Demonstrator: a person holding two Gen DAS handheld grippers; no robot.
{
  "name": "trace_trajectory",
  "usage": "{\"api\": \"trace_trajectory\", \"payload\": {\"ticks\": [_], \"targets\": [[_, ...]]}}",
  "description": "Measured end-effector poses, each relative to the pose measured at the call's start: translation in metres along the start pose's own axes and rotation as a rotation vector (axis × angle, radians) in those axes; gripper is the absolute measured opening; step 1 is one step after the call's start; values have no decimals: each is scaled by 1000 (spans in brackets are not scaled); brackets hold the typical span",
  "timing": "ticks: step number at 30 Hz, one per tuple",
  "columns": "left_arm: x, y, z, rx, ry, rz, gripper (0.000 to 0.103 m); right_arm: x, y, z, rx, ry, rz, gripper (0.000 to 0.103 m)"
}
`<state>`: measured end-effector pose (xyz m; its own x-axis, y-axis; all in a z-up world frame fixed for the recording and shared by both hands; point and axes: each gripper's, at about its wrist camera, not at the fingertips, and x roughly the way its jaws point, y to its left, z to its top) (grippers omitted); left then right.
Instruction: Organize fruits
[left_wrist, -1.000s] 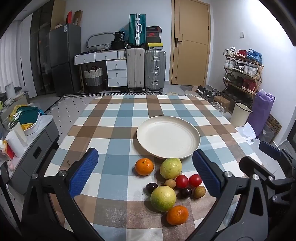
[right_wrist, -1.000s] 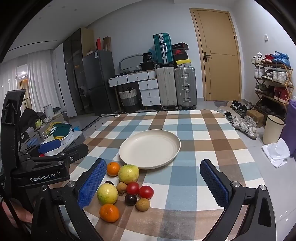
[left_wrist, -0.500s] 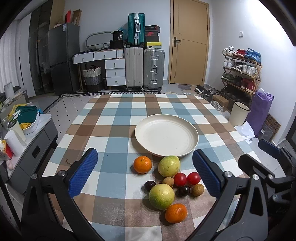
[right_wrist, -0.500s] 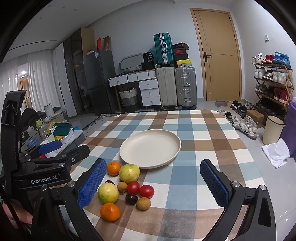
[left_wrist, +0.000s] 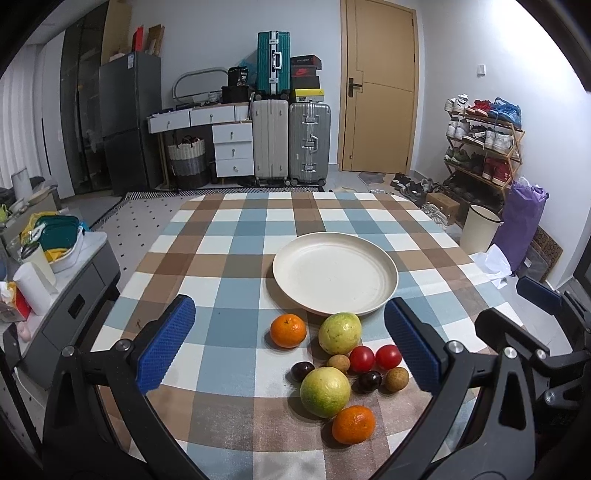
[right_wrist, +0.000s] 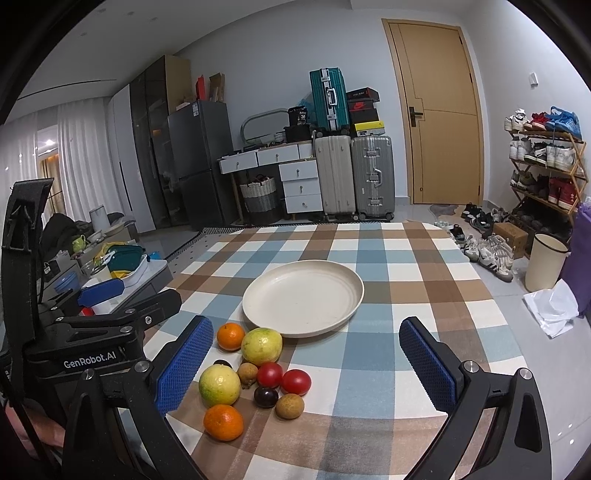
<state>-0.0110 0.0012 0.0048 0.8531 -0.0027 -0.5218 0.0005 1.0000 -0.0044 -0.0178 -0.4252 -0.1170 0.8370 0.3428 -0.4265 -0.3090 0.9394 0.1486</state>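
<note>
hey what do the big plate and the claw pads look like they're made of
Plate: matte cream, no glaze shine, thick rolled rim; probably plastic or fibre composite, though ceramic is possible.
Left claw pads: blue, fine knobbly grid texture, dull; likely rubber or soft plastic. Right claw pads look the same.

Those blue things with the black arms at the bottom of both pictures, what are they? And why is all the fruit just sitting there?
They are grabbing tools. A person holds one in each hand, and each has a little camera looking out between its two blue fingers. One picture comes from the left tool, the other from the right tool. In the right tool's picture you can also see the left one, off to the side.

Both are open and holding nothing.

On the checked tablecloth sits an empty cream plate. In front of it is the fruit: two oranges, two big yellow-green fruits, two red tomatoes, two small dark fruits and two small brown ones. None is on the plate yet.
</note>
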Motion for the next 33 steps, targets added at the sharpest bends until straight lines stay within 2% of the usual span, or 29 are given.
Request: {"api": "trace_trajectory", "payload": {"ticks": [22, 33], "targets": [[-5, -6, -3, 25, -18, -20, 102, 1, 0, -1, 3, 5, 2, 103], [-3, -6, -5, 13, 9, -32, 102, 0, -4, -4, 13, 16, 8, 103]]}}
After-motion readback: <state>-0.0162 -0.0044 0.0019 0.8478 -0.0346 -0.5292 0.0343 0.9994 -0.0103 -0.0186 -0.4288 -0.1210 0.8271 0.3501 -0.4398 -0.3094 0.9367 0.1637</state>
